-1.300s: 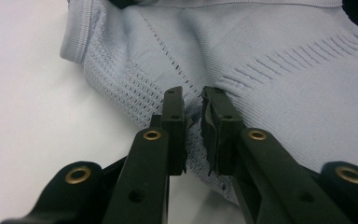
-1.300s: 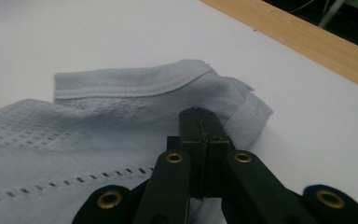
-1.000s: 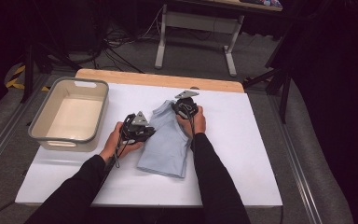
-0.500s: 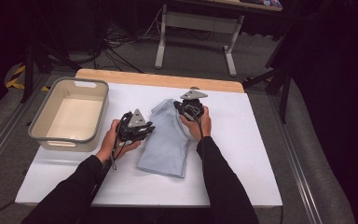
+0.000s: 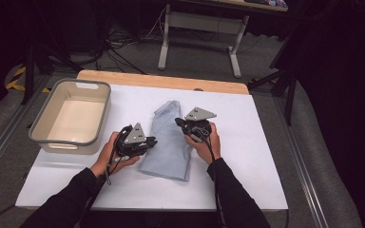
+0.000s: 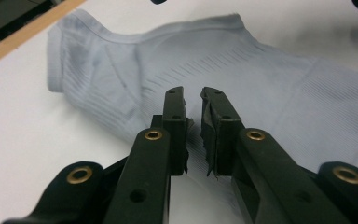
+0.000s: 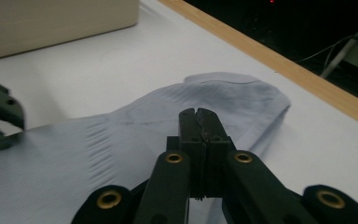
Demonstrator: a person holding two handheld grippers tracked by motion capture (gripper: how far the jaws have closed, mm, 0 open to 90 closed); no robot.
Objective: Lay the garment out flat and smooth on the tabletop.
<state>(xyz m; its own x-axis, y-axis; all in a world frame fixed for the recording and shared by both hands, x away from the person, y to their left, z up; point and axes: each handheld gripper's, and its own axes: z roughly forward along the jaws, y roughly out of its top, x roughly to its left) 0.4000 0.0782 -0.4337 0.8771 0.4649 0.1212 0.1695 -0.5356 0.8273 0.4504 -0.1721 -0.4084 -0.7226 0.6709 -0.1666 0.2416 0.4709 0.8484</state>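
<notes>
A light blue folded garment (image 5: 168, 142) lies flat in the middle of the white table (image 5: 247, 156). My left gripper (image 5: 152, 141) hovers at the garment's left edge and points across the ribbed cloth (image 6: 261, 74). Its jaws (image 6: 192, 93) stand a narrow gap apart, have just closed a little, and have nothing between them. My right gripper (image 5: 178, 122) is over the garment's right side. Its jaws (image 7: 196, 112) are pressed together and empty, just above the cloth (image 7: 121, 149). The left gripper's jaw (image 7: 0, 116) shows at the left of the right gripper view.
A beige plastic bin (image 5: 66, 145) stands at the table's left, seemingly with nothing inside. A wooden strip (image 5: 161, 80) runs along the far edge. White table surface lies to the right of the garment and in front of it.
Both hands have drawn back toward the near side of the table. The right gripper has come off the garment's far end. The garment lies as it did.
</notes>
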